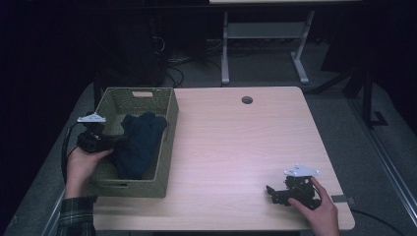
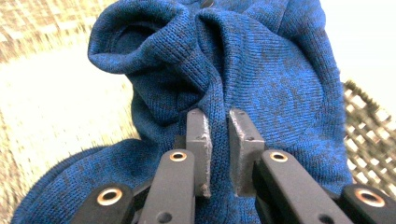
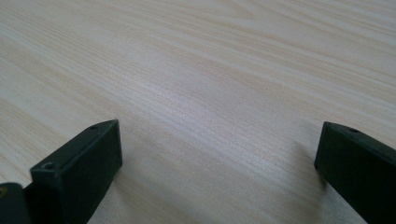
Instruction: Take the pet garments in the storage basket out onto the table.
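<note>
A dark blue knitted garment (image 1: 141, 140) lies bunched in a woven basket (image 1: 166, 157) at the table's left side. My left gripper (image 1: 116, 142) reaches into the basket from the left and is shut on a fold of the garment (image 2: 261, 60); in the left gripper view the jaws (image 2: 218, 119) stand close together with the knit pinched between them. My right gripper (image 1: 271, 194) rests low over the table near the front right corner. It is open, with bare wood between its wide-apart jaws (image 3: 219, 135).
The light wooden table (image 1: 236, 147) has a round cable hole (image 1: 247, 100) near its far edge. Beyond the table stands a white desk frame (image 1: 265, 34) on a dark floor, with cables behind the basket.
</note>
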